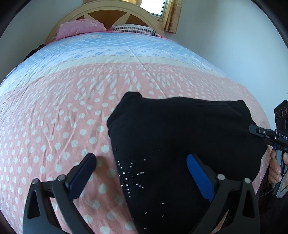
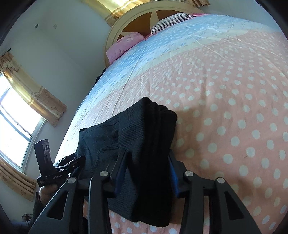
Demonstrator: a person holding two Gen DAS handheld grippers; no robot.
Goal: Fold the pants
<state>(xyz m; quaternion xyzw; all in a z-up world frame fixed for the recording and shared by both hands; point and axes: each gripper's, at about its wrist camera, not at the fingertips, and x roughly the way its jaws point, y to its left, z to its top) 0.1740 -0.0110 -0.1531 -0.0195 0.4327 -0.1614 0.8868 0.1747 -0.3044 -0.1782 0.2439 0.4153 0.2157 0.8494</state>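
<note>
The black pants point(image 1: 180, 140) lie bunched on the pink dotted bedspread point(image 1: 54, 126), with a rhinestone star on the near part. My left gripper point(image 1: 142, 162) is open above their left edge, one finger over the bedspread, the other over the cloth. In the right wrist view, my right gripper point(image 2: 146, 162) is closed on a thick fold of the pants point(image 2: 144, 129) and the cloth drapes over its fingers. The right gripper shows at the right edge of the left view point(image 1: 259, 131), and the left gripper at the left of the right view point(image 2: 75, 162).
The bed reaches back to a cream headboard point(image 1: 115, 10), with a pink pillow point(image 1: 79, 28) and a striped pillow point(image 1: 136, 28). White walls flank the bed. Curtained windows point(image 2: 16, 115) are to the left in the right view.
</note>
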